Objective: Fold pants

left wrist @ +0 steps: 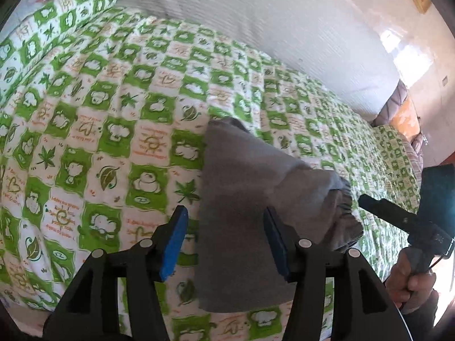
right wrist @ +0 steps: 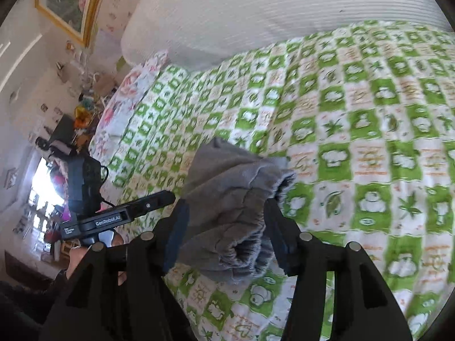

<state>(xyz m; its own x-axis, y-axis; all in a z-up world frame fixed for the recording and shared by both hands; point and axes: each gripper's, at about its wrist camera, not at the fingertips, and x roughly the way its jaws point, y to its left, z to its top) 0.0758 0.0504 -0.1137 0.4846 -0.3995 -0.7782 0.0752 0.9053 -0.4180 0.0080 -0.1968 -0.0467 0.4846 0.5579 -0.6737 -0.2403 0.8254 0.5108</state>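
The gray pants (left wrist: 250, 199) lay folded on the bed's green-and-white quilt (left wrist: 113, 113), at about 6 o'clock from the middle of both views.

From my left wrist, my left gripper (left wrist: 226, 227) stood wide, its blue pads either side of the smooth folded edge of the pants; the right pad lay against the cloth, the left pad (left wrist: 175, 244) was clear of it, so nothing was clamped. At 3 o'clock this view alone caught my right hand (left wrist: 409, 281) around the handle of the other tool, and a white bolster (left wrist: 284, 28) at 12 o'clock.

From my right wrist, my right gripper (right wrist: 226, 221) was about half open, straddling the gathered elastic waistband (right wrist: 247, 244), cloth bunched between the jaws but not pinched. Only this view showed the framed picture (right wrist: 71, 0) at 11 o'clock, a floral pillow (right wrist: 128, 91) and cluttered shelves (right wrist: 82, 108) at 9 o'clock.
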